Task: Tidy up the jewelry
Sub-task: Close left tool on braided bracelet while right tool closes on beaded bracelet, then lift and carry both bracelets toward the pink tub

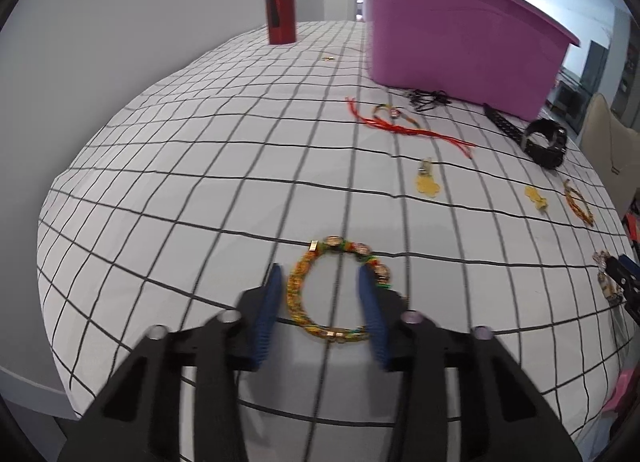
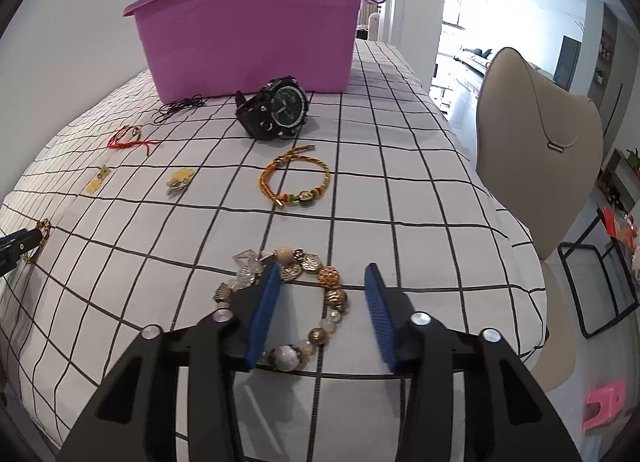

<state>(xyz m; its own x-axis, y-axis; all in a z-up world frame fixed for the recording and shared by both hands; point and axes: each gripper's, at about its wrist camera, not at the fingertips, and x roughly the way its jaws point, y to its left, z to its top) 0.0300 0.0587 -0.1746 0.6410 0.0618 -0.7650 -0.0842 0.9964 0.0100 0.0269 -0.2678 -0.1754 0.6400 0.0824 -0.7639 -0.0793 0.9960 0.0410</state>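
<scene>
Now I have the left gripper (image 1: 318, 276) open astride the woven yellow-green cord bracelet (image 1: 334, 294) on the table (image 1: 180, 182), while the right gripper (image 2: 322, 274) straddles, unclamped, the chunky gold-and-pearl beaded bracelet (image 2: 298, 302).

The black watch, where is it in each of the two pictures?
Left wrist view: the black watch lies far right, just below the right end of the purple tub.
Right wrist view: the black watch lies upper middle, just in front of the purple tub.
Shared landmark: the purple tub.
</scene>
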